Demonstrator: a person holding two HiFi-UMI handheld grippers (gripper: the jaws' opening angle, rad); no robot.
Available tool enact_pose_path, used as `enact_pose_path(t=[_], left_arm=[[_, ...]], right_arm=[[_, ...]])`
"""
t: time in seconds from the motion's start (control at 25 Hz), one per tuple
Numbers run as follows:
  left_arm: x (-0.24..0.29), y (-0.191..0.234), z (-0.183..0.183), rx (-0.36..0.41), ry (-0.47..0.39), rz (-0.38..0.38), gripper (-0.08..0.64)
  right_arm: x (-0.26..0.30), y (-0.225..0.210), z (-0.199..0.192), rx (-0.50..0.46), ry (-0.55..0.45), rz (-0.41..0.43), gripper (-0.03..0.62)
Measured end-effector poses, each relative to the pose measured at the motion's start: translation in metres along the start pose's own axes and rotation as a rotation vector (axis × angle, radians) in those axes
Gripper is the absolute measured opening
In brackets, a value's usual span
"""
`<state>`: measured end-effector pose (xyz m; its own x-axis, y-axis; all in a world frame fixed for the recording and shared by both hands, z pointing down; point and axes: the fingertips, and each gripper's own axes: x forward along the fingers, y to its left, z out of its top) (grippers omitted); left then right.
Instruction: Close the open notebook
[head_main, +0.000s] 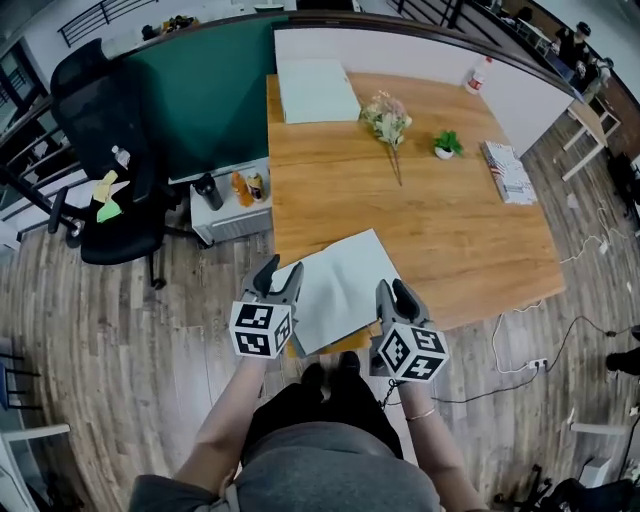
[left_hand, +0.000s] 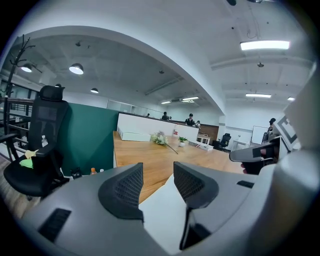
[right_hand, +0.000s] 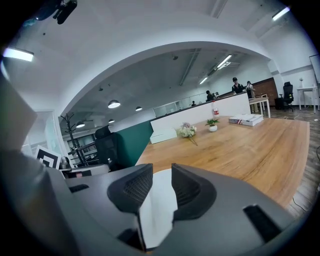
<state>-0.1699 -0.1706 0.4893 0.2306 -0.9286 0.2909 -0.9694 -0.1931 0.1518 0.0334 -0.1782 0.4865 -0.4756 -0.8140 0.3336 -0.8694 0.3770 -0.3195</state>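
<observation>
Down at the near edge of the wooden counter (head_main: 450, 220), close to its near left corner, the notebook (head_main: 335, 290) lay flat. It showed one plain, pale, smooth rectangular face, turned askew to the edge. The left tool (head_main: 280, 278) sat at the notebook's left side, its two dark, ribbed jaws parted with a clear gap. The white sheet showed through that gap, and nothing was pinched. The right tool (head_main: 394, 298) was at the notebook's right side. Its jaws also stood apart, a little narrower, with the pale sheet running in between them and neither pad pressed shut on it. The counter top was warm, grained wood. Toward the far edge lay a loose sprig of pale flowers (head_main: 386, 120), and just beside it a small green potted plant (head_main: 446, 146). A flat, pale box-shaped block (head_main: 316, 90) sat at the far left corner.
</observation>
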Motion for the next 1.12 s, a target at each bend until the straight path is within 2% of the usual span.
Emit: enact_pose_path(t=[0.72,0.92,1.12], left_arm=[[-0.023,0.051,-0.025,-0.145,0.016,0.325,0.183],[-0.031,0.053,-0.042,-0.224,0.03,0.375,0.183],[-0.036,0.058,-0.062,-0.301,0.051,0.407,0.183]], right_arm=[[0.075,0.014,0.001,-0.111,0.166,0.255,0.12],[0.084,0.025,-0.008,-0.135,0.212,0.316,0.117],[0.087,0.027,-0.017,-0.141,0.253,0.337,0.117]])
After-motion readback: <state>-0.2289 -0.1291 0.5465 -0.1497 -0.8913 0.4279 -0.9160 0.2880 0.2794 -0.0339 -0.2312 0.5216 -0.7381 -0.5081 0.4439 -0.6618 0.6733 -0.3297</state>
